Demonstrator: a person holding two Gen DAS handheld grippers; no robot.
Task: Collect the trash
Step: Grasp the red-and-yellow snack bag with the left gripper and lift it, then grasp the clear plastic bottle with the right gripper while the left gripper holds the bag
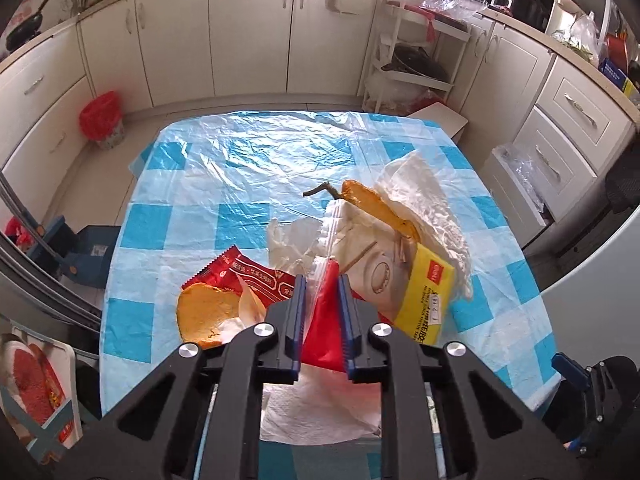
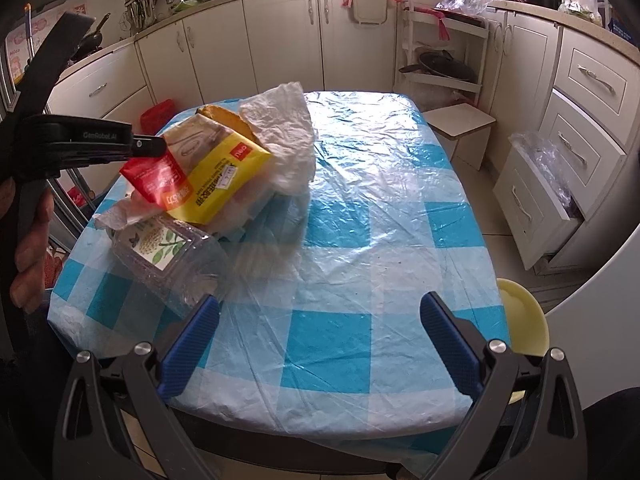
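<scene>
Red wrapper (image 1: 320, 332) sits between my left gripper (image 1: 322, 280) fingers, near table edge, on top of a white paper towel (image 1: 316, 408). Blue pads nearly closed, pinching the red wrapper and a clear plastic bag strip (image 1: 322, 280) that runs up through the gap. In the right wrist view the same red wrapper (image 2: 158, 180) hangs below the left tool's tip (image 2: 150, 146), tilted, lifted off the cloth. A person's hand (image 2: 28, 248) wraps the left tool's handle at the frame's left edge; tool points down at a slant.

Rest of the trash pile just beyond: yellow packet (image 1: 428, 300), crumpled white plastic bag (image 1: 424, 196), orange peel strip (image 1: 376, 208), round orange peel piece (image 1: 204, 316) left of the gripper, second red wrapper (image 1: 248, 276) beside it. Clear plastic container (image 2: 168, 256) lies tilted near the front left, seen only from the right camera.

My right gripper (image 2: 320, 328) is spread wide, nothing between the fingers, hovering over bare blue-and-white checked tablecloth (image 2: 360, 200) near the front edge, angled down. Left pad sits close to the container; can't tell if touching.

Red bin (image 1: 100, 120) on floor beyond the table's far left corner.
</scene>
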